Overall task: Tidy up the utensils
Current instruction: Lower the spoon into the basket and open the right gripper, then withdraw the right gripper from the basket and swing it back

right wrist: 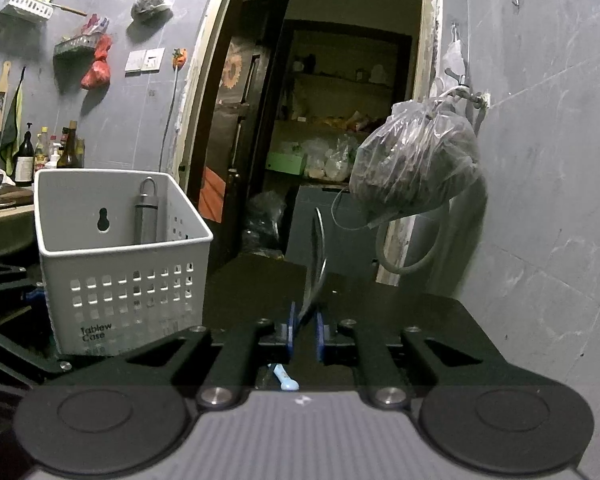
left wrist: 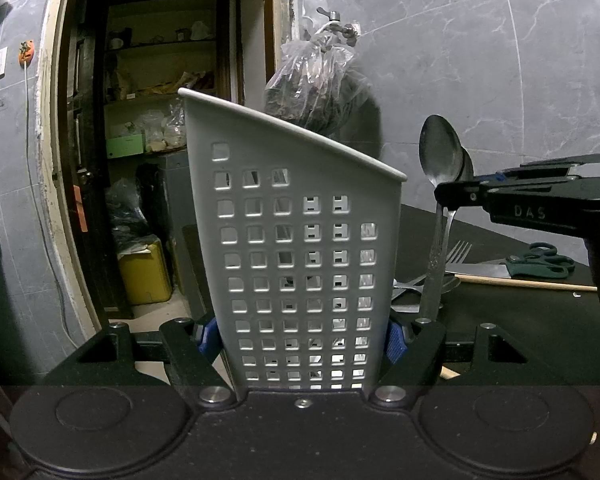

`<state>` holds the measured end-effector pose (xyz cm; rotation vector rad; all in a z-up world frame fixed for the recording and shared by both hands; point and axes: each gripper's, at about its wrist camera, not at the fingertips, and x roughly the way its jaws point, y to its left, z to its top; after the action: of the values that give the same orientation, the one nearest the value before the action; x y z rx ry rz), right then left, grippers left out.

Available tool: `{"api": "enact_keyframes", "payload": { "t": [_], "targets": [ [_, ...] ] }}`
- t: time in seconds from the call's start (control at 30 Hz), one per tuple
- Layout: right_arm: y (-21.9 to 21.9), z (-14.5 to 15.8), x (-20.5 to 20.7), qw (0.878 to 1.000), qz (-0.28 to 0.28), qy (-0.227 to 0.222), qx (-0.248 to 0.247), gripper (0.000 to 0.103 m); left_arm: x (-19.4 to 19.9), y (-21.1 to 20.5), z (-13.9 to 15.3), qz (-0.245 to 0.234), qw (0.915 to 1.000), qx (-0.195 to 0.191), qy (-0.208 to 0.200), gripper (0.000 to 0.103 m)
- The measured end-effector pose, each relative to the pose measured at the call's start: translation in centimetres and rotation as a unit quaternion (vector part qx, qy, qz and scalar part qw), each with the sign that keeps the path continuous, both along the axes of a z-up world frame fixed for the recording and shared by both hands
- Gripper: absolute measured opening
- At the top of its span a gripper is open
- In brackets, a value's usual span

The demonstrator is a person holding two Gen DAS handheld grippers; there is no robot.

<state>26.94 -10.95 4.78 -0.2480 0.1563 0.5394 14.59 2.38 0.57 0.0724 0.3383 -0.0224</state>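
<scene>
The left gripper (left wrist: 300, 336) is clamping the white perforated utensil caddy (left wrist: 296, 248) across its lower body, jaws pressed against both side walls, probably to keep it from sliding or tipping while cutlery is dropped in. A grey handled tool (right wrist: 146, 216) is already standing inside it, leaning on the back wall.

At three o'clock from the caddy, the right gripper (left wrist: 446, 196) is holding spoons (left wrist: 440, 160) upright, bowls up and handles hanging down, which suits lowering them handle-first over the caddy's sloped rim. In the right wrist view its jaws are standing narrow around the thin metal, seen edge-on, so I cannot say whether the pads are truly pinching; it looks like two spoons stacked together.

More utensils are waiting on the dark worktop (left wrist: 520, 320) behind the spoons: a fork (left wrist: 460, 250), a knife (left wrist: 480, 270) and green-handled scissors (left wrist: 548, 260).
</scene>
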Motion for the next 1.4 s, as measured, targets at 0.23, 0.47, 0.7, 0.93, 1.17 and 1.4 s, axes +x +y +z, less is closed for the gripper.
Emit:
{"api": "enact_keyframes", "payload": {
  "t": [0.23, 0.47, 0.7, 0.93, 1.17, 1.4],
  "targets": [
    [-1.5, -0.3, 1.0, 0.998, -0.032, 0.046, 0.033, 0.012, 0.1, 0.0, 0.0, 0.0, 1.0, -0.001, 0.0, 0.076],
    [-3.9, 0.2, 0.3, 0.995, -0.064, 0.037, 0.062, 0.006, 0.2, 0.0, 0.0, 0.001, 1.0, -0.001, 0.0, 0.076],
    [-3.7, 2.7, -0.6, 0.996, -0.049, -0.002, 0.077, 0.002, 0.2, 0.0, 0.0, 0.0, 1.0, -0.001, 0.002, 0.075],
    [-3.1, 5.3, -1.3, 0.994, -0.024, -0.034, 0.102, 0.002, 0.2, 0.0, 0.0, 0.0, 1.0, -0.001, 0.001, 0.075],
    [-3.2, 10.4, -2.5, 0.976, 0.022, -0.101, 0.194, 0.002, 0.2, 0.0, 0.0, 0.001, 1.0, 0.0, 0.002, 0.075],
    [-0.3, 12.0, -1.6, 0.956, 0.11, -0.093, 0.254, 0.002, 0.1, 0.0, 0.0, -0.001, 1.0, 0.0, 0.003, 0.075]
  ]
}}
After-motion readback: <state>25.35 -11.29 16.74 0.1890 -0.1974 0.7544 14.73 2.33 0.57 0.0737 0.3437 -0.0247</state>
